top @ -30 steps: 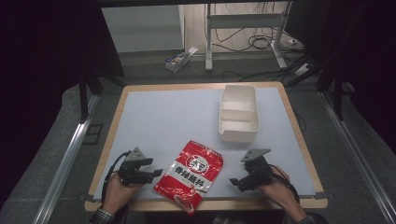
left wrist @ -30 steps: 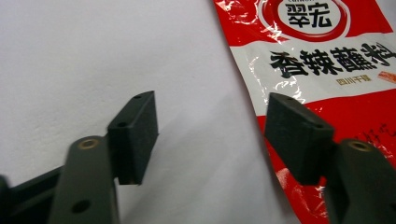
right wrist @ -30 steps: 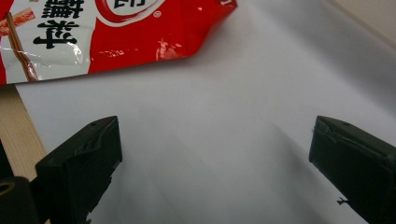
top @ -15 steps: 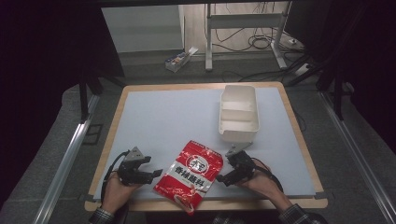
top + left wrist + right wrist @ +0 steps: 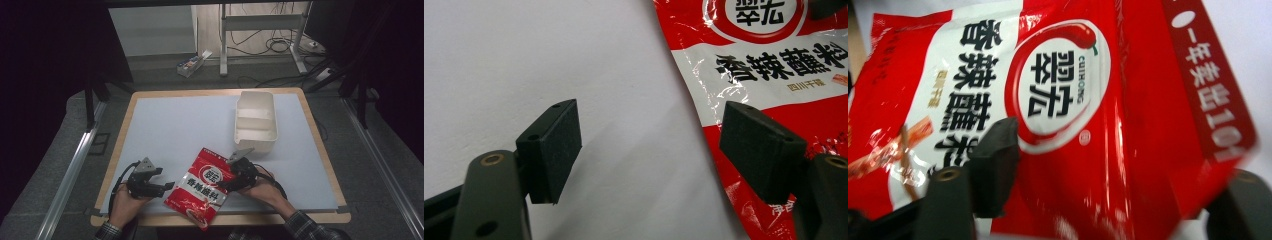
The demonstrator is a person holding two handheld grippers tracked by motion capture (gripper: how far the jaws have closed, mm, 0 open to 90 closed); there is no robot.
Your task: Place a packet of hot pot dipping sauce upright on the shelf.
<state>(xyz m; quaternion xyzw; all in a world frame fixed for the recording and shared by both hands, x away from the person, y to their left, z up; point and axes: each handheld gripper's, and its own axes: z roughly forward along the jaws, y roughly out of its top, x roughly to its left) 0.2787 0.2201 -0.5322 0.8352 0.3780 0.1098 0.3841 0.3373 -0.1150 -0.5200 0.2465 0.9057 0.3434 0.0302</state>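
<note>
A red and white snack packet (image 5: 202,187) lies at the front edge of the table, its lower end over the edge. My left gripper (image 5: 169,186) rests just left of it, open; in the left gripper view its right pad (image 5: 761,150) hovers over the packet (image 5: 774,70) and nothing is pinched. My right gripper (image 5: 226,182) reaches in from the right at the packet's upper right edge. Its jaws have just been closing, and the packet (image 5: 1058,100) passes between them, one fingertip (image 5: 995,170) in front of its face. I see a gap, no pinch.
A white divided container (image 5: 256,122) stands behind the packet at the right of the pale blue mat (image 5: 180,125). The wooden table edge (image 5: 150,220) runs close under both hands. Cables and stand legs lie on the floor beyond the table.
My right gripper has moved left from the mat onto the packet's right edge, and its jaws have narrowed. The left gripper has stayed in place.
</note>
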